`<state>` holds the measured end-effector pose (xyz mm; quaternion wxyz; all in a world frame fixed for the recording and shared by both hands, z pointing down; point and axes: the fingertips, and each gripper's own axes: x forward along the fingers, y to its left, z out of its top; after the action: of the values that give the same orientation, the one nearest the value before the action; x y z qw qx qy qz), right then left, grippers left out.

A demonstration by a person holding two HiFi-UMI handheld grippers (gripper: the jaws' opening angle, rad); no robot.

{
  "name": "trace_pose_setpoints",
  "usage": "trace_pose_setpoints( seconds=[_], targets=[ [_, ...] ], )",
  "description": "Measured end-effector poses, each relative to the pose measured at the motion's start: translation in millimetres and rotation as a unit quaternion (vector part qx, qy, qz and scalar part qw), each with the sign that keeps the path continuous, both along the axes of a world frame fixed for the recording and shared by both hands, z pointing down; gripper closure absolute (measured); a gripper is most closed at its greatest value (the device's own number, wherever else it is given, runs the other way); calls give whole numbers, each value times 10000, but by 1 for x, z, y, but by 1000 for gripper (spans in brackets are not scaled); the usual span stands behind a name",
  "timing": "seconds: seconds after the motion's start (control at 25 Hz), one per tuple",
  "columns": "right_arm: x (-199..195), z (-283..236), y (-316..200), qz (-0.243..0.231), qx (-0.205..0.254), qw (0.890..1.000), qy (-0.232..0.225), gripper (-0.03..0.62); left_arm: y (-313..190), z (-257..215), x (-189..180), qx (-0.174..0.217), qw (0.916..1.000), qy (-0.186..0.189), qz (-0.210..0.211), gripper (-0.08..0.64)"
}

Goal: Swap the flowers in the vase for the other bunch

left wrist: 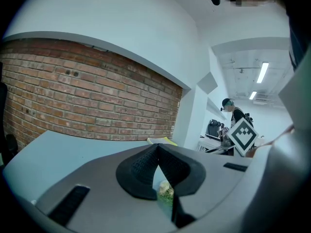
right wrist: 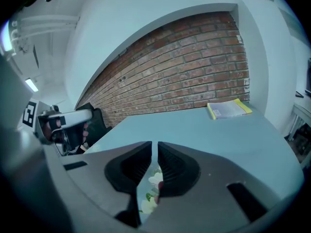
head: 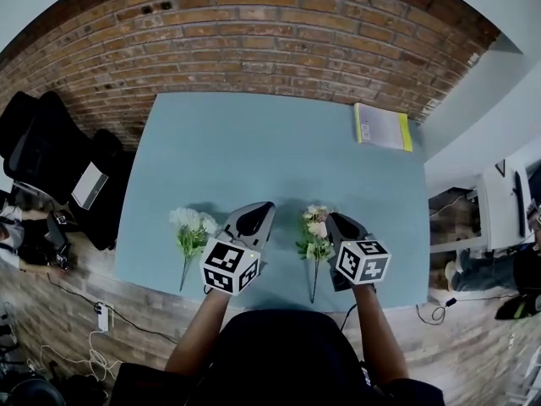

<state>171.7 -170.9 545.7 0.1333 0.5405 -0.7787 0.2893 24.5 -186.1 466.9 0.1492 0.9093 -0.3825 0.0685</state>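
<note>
Two bunches lie flat on the light blue table [head: 254, 134] near its front edge. A white bunch [head: 191, 229] lies at the left and a pink-and-cream bunch [head: 315, 233] in the middle, stems toward me. My left gripper [head: 258, 210] hovers between them, shut and holding nothing; its pads [left wrist: 146, 166] meet at the tip. My right gripper [head: 336, 220] sits just right of the pink-and-cream bunch, jaws shut to a thin slit with nothing in them. Blossoms [right wrist: 154, 181] show under its jaws. No vase appears in any view.
A yellow-edged booklet [head: 383, 128] lies at the table's far right corner, against the brick wall [head: 254, 41]. Black chairs and bags [head: 51, 159] stand left of the table. A person [left wrist: 233, 115] stands off to the right. Cables [head: 101, 328] lie on the floor.
</note>
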Motion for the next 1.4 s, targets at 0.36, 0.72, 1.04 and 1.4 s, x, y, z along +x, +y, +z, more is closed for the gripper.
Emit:
trace_pose_setpoints(
  seconds=[0.36,0.72,1.04,1.4],
  targets=[
    [8,33,7,17,-466,9988,132,411,2,6,5,-73,9999,-75,49,552],
    [15,67,10,94,-926,9954,244,283,-1,12,10,-130,9998,-114,57,552],
    [14,90,12,175,-1217,9924,-83,201,-5,17,11,-204,9997,-153,22,552],
    [13,111,16,92,-1503,9886,-68,105,-7,21,13,-268,9994,-202,-7,552]
  ],
)
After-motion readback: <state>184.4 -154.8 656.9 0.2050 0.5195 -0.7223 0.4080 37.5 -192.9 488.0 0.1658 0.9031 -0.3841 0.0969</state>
